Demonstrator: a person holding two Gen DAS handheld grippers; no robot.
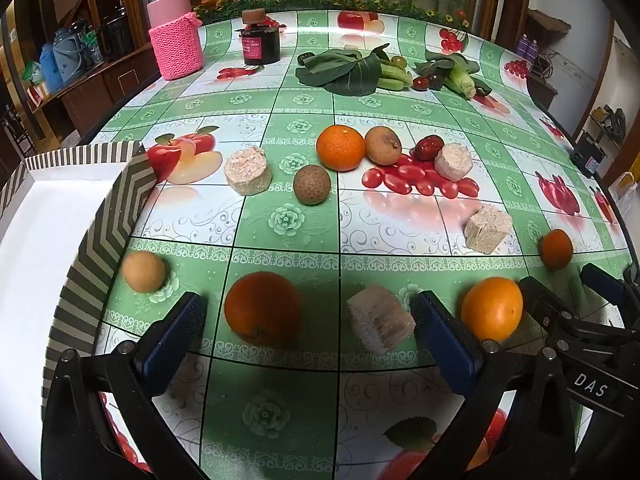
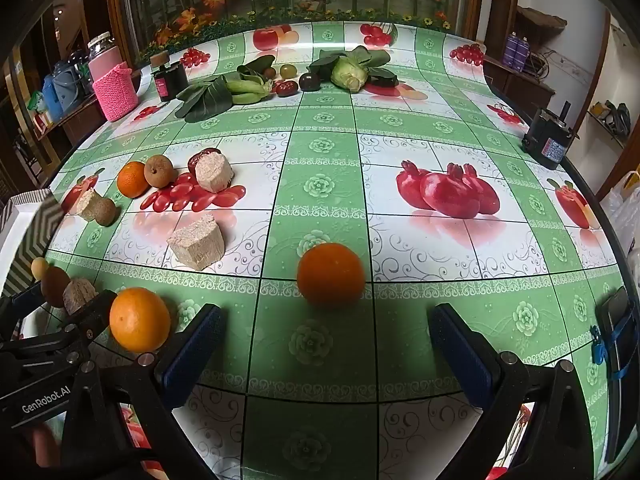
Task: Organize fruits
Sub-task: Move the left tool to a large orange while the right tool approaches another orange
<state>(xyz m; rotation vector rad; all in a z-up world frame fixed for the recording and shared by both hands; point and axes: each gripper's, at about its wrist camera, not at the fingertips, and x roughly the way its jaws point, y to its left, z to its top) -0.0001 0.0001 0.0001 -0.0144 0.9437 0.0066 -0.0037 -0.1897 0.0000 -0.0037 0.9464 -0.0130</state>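
An orange [image 1: 263,309] lay on the fruit-print tablecloth [image 1: 280,400] between the blue-padded fingers of the left gripper [image 1: 308,320], whose jaws stood wide apart and touched nothing, apparently lined up to take it. A pale pressed block [image 1: 380,322] sat inside the same gap, near the right-hand pad, and could be caught in the closing. A second orange [image 2: 331,274] rested just ahead of the right gripper [image 2: 324,332], whose jaws were likewise spread and empty, centred on the fruit as if for a matching pick. A third orange [image 1: 492,309] lay between the two tools. To the left stood a chevron-patterned box [image 1: 116,216] with a white interior holding nothing that could be seen, the likely destination, with a small tan fruit [image 1: 143,271] just beside its wall. Farther back, well apart from both grippers, were a tangerine [image 1: 340,147] touching a brown round fruit [image 1: 383,145], a red date [image 1: 428,148], a brown ball [image 1: 312,185] and more pale blocks. Leafy greens [image 1: 348,72], a dark jar [image 1: 261,38] and a pink knit-sleeved bottle [image 1: 174,32] stood at the far edge. By this view the sorting had barely begun
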